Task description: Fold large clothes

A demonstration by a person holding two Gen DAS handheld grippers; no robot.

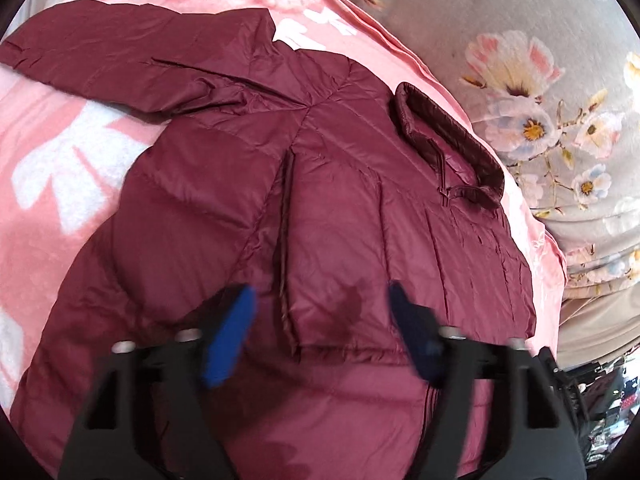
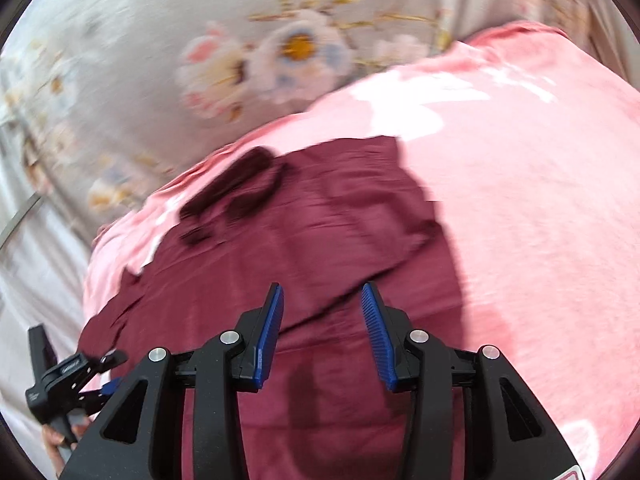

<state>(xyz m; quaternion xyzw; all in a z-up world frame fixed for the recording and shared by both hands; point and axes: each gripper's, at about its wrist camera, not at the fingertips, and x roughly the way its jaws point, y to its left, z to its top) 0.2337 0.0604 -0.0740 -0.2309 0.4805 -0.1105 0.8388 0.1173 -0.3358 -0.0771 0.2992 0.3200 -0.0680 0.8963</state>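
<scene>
One maroon puffer jacket (image 1: 320, 208) is laid flat on a pink fleece blanket (image 1: 72, 208) patterned with white shapes, its shiny quilted shell creased and stitched into panels. Its darker ribbed collar (image 1: 448, 140) is turned toward the blanket's edge, and one sleeve (image 1: 120, 48) is stretched out to the far left of the left wrist view. A grey floral bedsheet (image 1: 540, 60) is seen beyond the blanket. The left tongs (image 1: 320, 312) are held angled down over the jacket's front, blurred, blue pads parted about halfway with only fabric below, nothing gripped. The right tongs (image 2: 322, 316) are likewise tilted down over the jacket, about half open and empty. The left tool's black frame is glimpsed at the lower left of the right wrist view.
</scene>
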